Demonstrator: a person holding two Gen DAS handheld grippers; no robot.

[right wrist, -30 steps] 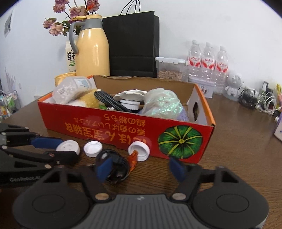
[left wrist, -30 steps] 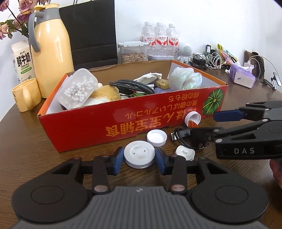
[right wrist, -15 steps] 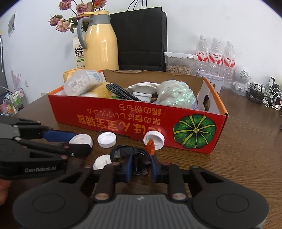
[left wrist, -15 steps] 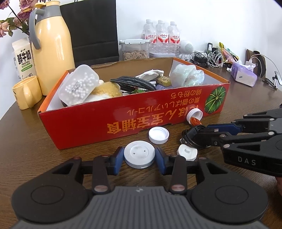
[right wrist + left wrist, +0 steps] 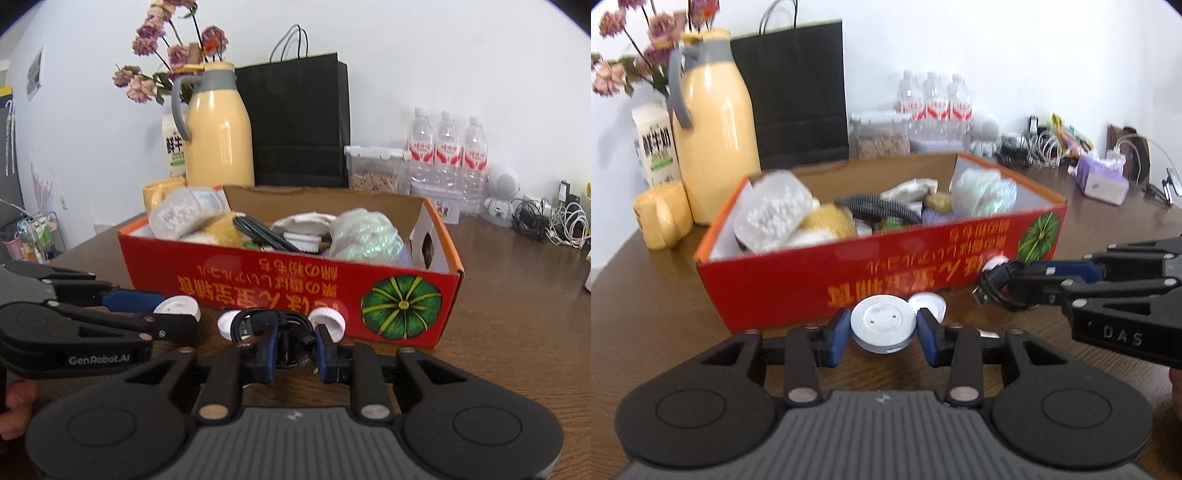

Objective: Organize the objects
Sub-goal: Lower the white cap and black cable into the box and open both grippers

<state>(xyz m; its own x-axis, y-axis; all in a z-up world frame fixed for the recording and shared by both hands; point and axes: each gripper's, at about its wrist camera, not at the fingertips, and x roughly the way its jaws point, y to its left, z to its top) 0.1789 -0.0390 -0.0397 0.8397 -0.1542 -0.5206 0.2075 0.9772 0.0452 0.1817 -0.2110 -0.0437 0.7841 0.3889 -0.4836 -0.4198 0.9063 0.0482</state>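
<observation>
My left gripper (image 5: 882, 326) is shut on a white round disc (image 5: 882, 319), held just in front of the red cardboard box (image 5: 798, 280). My right gripper (image 5: 293, 347) is shut on a coiled black cable (image 5: 273, 319), whose plug ends stick out past the pads. In the left wrist view the right gripper (image 5: 1015, 280) comes in from the right with the cable (image 5: 991, 286) near the box's pumpkin picture. The right wrist view shows the left gripper (image 5: 173, 314) at the left with the disc (image 5: 177, 306). Two white caps (image 5: 226, 323) (image 5: 328, 318) lie on the table by the box front.
The box (image 5: 258, 280) holds a bag of white beads (image 5: 775, 214), a black braided cord and a shiny wrap. Behind it stand a yellow thermos (image 5: 713, 147), a yellow mug (image 5: 661, 218), a black paper bag (image 5: 295, 122) and water bottles (image 5: 447, 147). A tissue pack (image 5: 1102, 181) sits far right.
The right gripper closed on the black cable and raised it slightly off the table. The left gripper kept its grip on the disc, which now shows against the box front.
</observation>
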